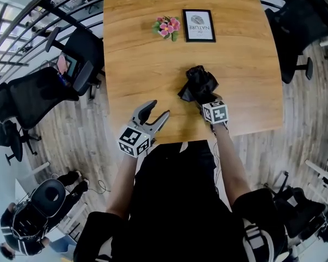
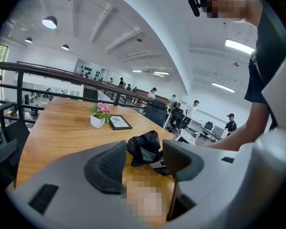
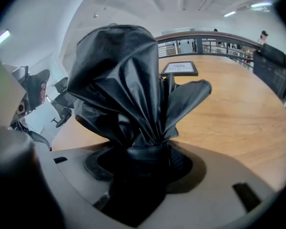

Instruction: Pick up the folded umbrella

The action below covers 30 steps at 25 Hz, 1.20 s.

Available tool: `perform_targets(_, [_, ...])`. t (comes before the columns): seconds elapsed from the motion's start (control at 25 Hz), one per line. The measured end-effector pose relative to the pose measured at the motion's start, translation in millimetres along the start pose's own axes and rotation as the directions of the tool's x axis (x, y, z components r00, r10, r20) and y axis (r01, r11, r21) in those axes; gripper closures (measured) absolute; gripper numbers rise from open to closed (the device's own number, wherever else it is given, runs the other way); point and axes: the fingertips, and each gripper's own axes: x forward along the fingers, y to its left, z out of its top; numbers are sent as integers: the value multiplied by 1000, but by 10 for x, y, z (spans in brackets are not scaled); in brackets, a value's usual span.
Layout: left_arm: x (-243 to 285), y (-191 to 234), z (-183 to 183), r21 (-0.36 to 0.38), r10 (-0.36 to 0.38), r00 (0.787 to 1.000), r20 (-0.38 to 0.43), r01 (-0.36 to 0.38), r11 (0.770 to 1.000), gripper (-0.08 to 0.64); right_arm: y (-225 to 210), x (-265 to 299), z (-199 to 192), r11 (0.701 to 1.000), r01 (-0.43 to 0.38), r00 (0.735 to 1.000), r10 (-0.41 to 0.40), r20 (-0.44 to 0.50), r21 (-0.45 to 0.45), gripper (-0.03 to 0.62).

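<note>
Black umbrella lies end-on in the right claw, clamped at its neck; left claw gapes empty, farther off.

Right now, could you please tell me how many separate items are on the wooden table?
3: the potted pink flowers at the far side, the framed print just right of them, and the black folded umbrella nearer, in the right gripper. None seems hidden.
</note>
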Motion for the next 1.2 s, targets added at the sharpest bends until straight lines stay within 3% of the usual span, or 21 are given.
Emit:
perform_targets(0.32, [-185, 37, 128, -5, 30, 998, 51, -30, 1000, 298, 50, -52, 17, 999, 6, 1000, -7, 20, 51, 341])
perform_targets(0.52, [-303, 103, 195, -8, 60, 995, 76, -60, 998, 302, 125, -99, 150, 1000, 7, 999, -8, 47, 24, 344])
perform_targets(0.84, [-359, 61, 304, 10, 67, 992, 104, -68, 998, 304, 268, -402, 594, 1000, -2, 988, 6, 155, -27, 344])
perform_targets(1.04, [-416, 19, 417, 28, 64, 991, 118, -68, 997, 304, 366, -612, 927, 1000, -24, 970, 22, 243, 6, 344])
perform_targets(1.2, [-471, 52, 507, 40, 75, 988, 133, -81, 996, 305, 432, -772, 1196, 999, -19, 953, 27, 302, -32, 344])
